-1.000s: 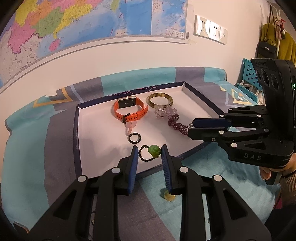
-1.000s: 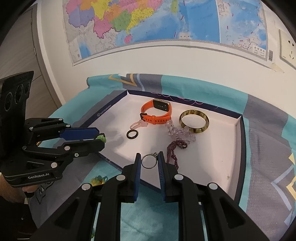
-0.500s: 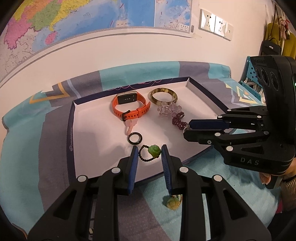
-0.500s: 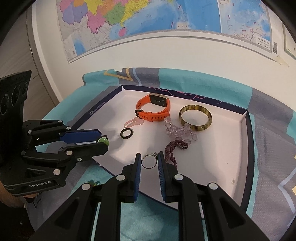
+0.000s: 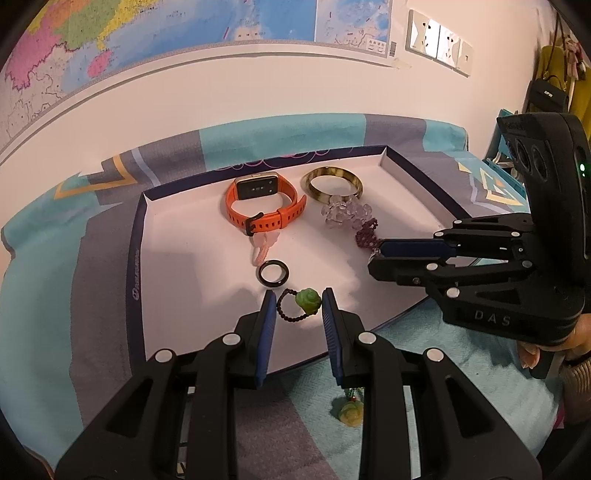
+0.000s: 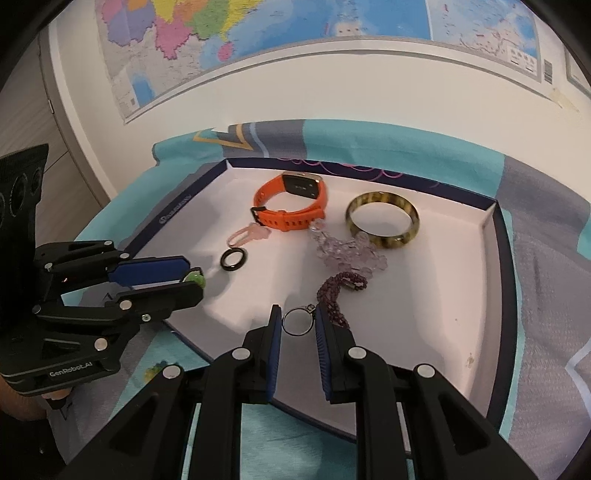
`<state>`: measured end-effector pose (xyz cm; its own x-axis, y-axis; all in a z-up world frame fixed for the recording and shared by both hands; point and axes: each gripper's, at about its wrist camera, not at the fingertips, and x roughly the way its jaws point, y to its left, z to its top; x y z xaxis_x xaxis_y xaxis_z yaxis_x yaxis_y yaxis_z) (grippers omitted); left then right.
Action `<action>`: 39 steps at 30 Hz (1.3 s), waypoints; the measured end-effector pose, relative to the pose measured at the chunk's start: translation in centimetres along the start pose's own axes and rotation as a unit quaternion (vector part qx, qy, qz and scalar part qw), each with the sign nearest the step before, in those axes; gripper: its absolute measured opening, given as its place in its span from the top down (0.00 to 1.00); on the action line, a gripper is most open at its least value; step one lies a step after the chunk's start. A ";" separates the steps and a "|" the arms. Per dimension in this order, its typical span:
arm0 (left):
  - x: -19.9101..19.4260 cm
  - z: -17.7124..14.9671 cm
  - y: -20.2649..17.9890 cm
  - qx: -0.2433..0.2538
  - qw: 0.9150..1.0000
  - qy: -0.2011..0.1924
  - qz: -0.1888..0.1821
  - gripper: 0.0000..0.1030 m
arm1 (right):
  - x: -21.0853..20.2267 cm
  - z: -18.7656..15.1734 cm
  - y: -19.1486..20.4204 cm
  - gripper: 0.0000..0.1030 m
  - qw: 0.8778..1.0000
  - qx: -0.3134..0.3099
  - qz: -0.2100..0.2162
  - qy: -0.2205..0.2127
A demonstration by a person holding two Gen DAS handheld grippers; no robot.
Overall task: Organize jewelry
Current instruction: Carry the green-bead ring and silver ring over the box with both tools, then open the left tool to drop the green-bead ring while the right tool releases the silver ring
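Pale wall [image 5: 229,110] behind, large coloured map [image 5: 147,33] mounted high. White switch plates [image 5: 439,44] at right. Tabletop under teal-grey patterned cloth [image 5: 44,295]. Warm indoor light.

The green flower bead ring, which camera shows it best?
The left wrist view: the green flower bead ring sits close up between the left claw pads, with its dark bead loop showing. The right wrist view shows only a green sliver poking out beside that claw.

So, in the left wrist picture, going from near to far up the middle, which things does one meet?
yellow pendant on the cloth → green bead ring between the left hand-held gripper's fingers → black ring → pink charm → orange watch
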<state>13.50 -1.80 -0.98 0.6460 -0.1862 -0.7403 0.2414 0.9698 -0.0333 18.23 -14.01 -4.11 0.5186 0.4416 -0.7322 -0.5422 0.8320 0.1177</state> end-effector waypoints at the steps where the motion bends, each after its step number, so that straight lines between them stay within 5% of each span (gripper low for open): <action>1: 0.1 0.0 0.0 0.000 1.000 0.001 -0.001 0.75 | 0.0 0.0 -0.1 0.84 1.000 0.001 -0.002 -0.001; 20: 1.5 0.4 -0.2 0.000 1.000 0.014 0.003 0.73 | 0.0 -0.1 0.0 0.83 1.000 -0.001 -0.015 -0.006; 23: 1.5 0.3 0.0 -0.005 1.000 0.014 0.006 0.70 | -0.2 -0.1 -0.1 0.72 1.000 0.004 -0.015 -0.012; 39: -4.7 -2.4 0.2 0.006 0.999 -0.045 -0.002 0.54 | -6.0 -2.7 1.6 0.56 0.998 -0.010 0.026 -0.054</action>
<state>8.79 -0.33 0.85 0.7080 -0.2032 -0.6764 0.2513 0.9675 -0.0275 12.45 -16.27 -1.35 0.5564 0.5184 -0.6494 -0.5830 0.8004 0.1395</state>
